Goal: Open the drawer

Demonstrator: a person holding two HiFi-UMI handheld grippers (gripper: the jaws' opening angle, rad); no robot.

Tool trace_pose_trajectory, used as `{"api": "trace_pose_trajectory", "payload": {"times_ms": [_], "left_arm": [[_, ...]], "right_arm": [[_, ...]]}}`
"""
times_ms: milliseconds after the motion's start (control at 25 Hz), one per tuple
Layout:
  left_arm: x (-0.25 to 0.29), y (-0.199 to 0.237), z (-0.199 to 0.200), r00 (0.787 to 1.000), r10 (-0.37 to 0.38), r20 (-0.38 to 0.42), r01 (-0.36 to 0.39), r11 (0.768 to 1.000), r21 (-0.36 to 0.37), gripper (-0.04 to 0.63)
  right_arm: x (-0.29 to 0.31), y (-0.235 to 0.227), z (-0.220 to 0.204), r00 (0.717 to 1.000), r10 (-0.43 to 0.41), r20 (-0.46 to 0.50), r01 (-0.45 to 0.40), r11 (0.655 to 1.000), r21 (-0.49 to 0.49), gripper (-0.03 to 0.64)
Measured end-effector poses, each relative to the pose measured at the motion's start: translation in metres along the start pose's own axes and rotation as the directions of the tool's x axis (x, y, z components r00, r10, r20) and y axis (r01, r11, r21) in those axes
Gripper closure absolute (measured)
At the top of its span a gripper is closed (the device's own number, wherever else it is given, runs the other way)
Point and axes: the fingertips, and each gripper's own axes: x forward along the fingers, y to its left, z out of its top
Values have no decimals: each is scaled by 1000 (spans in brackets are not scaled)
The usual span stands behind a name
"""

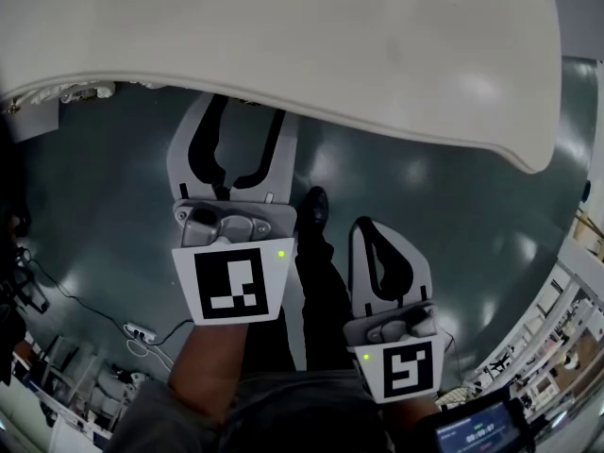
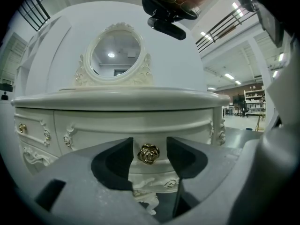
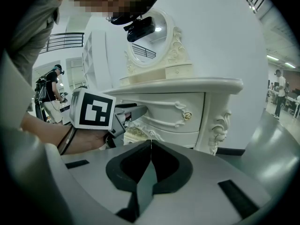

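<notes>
Drawer knob sits between the left gripper's parted jaws.

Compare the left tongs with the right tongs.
Left tongs are open, flanking the gold rose knob of the drawer; right tongs are shut and empty. Left tongs reach to the dresser front; right tongs hang back beside it. Both have grey bodies with black pads.

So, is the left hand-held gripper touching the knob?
Apart. Left gripper view: gold knob sits between the left hand-held gripper and its open jaws, gaps either side.
</notes>
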Motion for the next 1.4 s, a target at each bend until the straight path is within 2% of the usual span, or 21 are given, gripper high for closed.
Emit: {"api": "trace_pose_trajectory", "payload": {"times_ms": [360, 440, 720, 1400], "left_arm": [[3, 1, -4, 1000, 32, -1, -32, 999, 5, 413], [2, 2, -4, 999, 50, -2, -50, 999, 8, 443], [-2, 6, -5, 997, 70, -18, -69, 997, 24, 456], [-17, -4, -8, 998, 57, -32, -57, 998, 10, 462]], "right_arm": [[-1, -7, -5, 1000, -8, -7, 8, 1000, 6, 603], [-4, -7, -6, 1000, -9, -6, 9, 1000, 6, 601], [-6, -3, -4, 1000, -10, -2, 10, 1000, 7, 603], [-11, -2, -4, 1000, -3, 5, 3, 1000, 0, 602]]}}
